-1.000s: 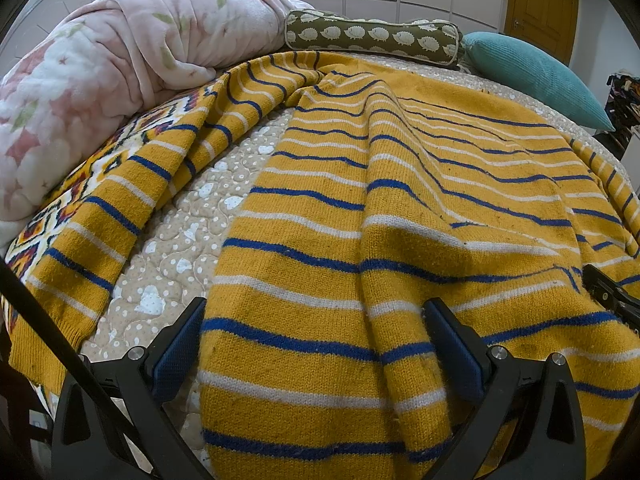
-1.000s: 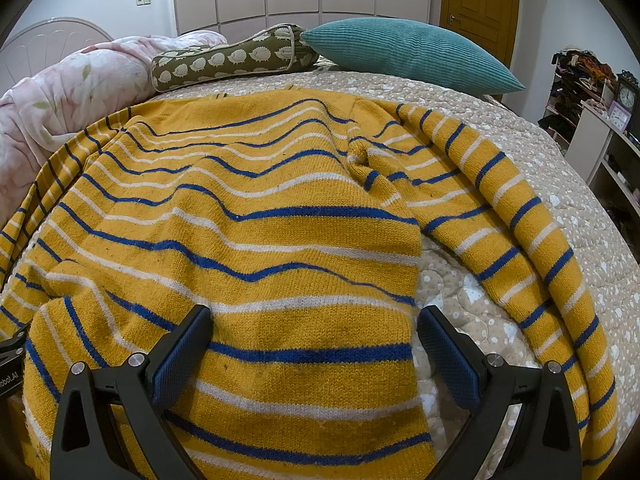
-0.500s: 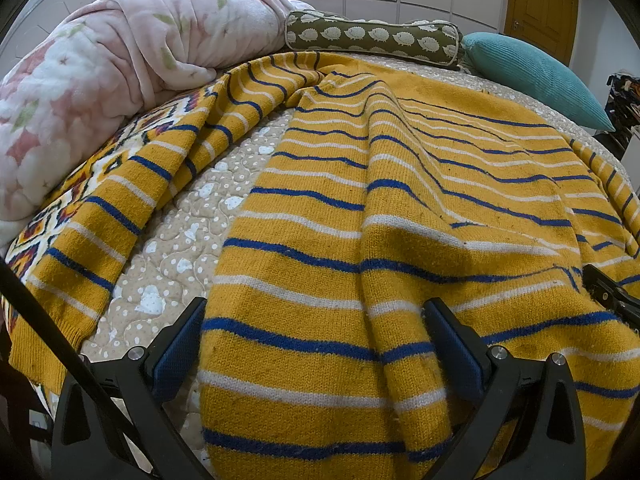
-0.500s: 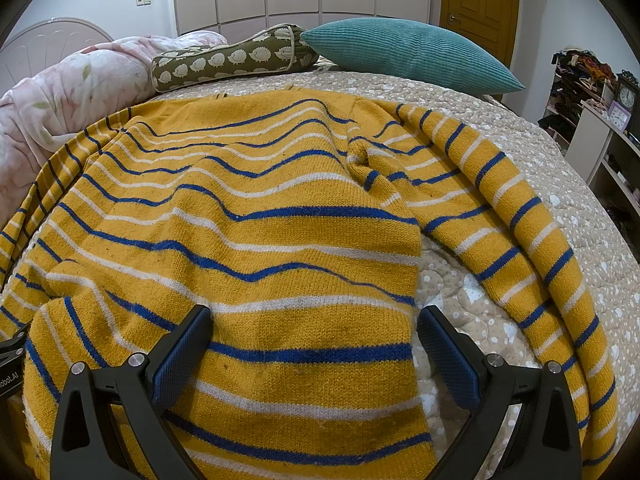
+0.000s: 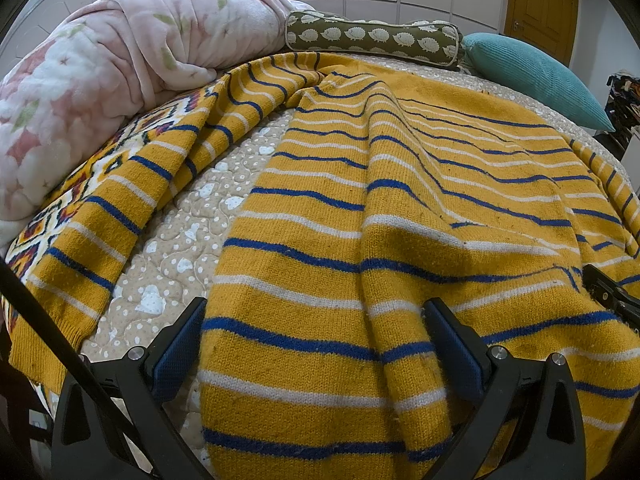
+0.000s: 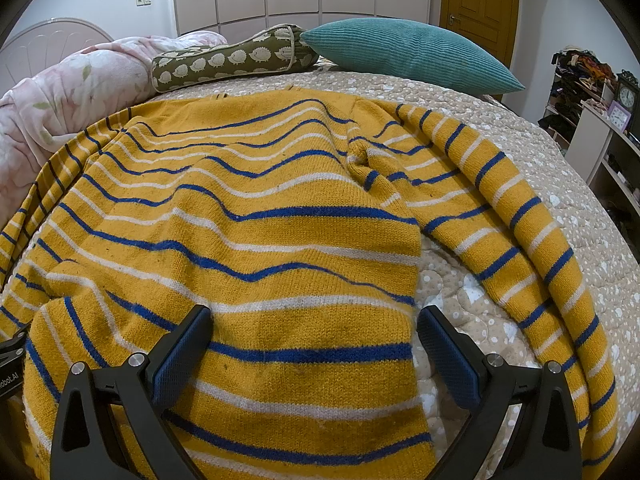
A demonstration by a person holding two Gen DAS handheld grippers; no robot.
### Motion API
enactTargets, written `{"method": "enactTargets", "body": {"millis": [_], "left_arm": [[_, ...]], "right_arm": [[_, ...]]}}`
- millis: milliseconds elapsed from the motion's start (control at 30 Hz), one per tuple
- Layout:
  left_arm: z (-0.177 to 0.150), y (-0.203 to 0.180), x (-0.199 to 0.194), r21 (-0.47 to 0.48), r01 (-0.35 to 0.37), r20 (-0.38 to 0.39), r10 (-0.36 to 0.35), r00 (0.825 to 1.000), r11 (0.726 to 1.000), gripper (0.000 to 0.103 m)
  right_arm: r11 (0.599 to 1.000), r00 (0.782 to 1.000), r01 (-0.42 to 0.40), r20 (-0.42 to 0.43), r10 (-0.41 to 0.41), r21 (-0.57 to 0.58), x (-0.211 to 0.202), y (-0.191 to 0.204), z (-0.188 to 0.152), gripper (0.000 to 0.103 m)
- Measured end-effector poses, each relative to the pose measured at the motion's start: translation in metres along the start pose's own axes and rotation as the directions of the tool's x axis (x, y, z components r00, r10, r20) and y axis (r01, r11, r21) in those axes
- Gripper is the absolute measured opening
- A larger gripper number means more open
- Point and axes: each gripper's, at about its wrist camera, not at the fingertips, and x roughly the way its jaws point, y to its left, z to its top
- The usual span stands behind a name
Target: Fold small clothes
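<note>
A yellow knit sweater (image 5: 400,208) with blue and white stripes lies spread face down on the bed, body rumpled, also in the right wrist view (image 6: 256,216). Its left sleeve (image 5: 132,200) runs down the bed's left side; its right sleeve (image 6: 520,216) curves down the right side. My left gripper (image 5: 316,344) is open, its jaws wide apart over the sweater's lower left hem. My right gripper (image 6: 314,344) is open over the lower right hem, with nothing between its pads.
A beige quilted bed cover (image 6: 460,288) lies under the sweater. A pink floral blanket (image 5: 100,80) is piled at the left. A green hedgehog bolster (image 5: 372,38) and a teal pillow (image 6: 408,52) sit at the far end. Shelves (image 6: 600,128) stand at the right.
</note>
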Motion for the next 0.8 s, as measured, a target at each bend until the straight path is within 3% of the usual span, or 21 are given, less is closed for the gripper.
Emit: {"method": "enactTargets", "body": {"millis": [533, 800], "left_arm": [[0.000, 0.000, 0.000, 0.000, 0.006, 0.000, -0.006, 1.000, 1.000, 0.103], [0.003, 0.008, -0.020, -0.005, 0.001, -0.055, -0.001, 0.998, 1.000, 0.103]], "right_arm": [[1.000, 1.000, 0.000, 0.000, 0.000, 0.000, 0.000, 0.000, 0.000, 0.103], [1.000, 0.999, -0.021, -0.032, 0.021, -0.010, 0.000, -0.001, 0.005, 0.103]]}}
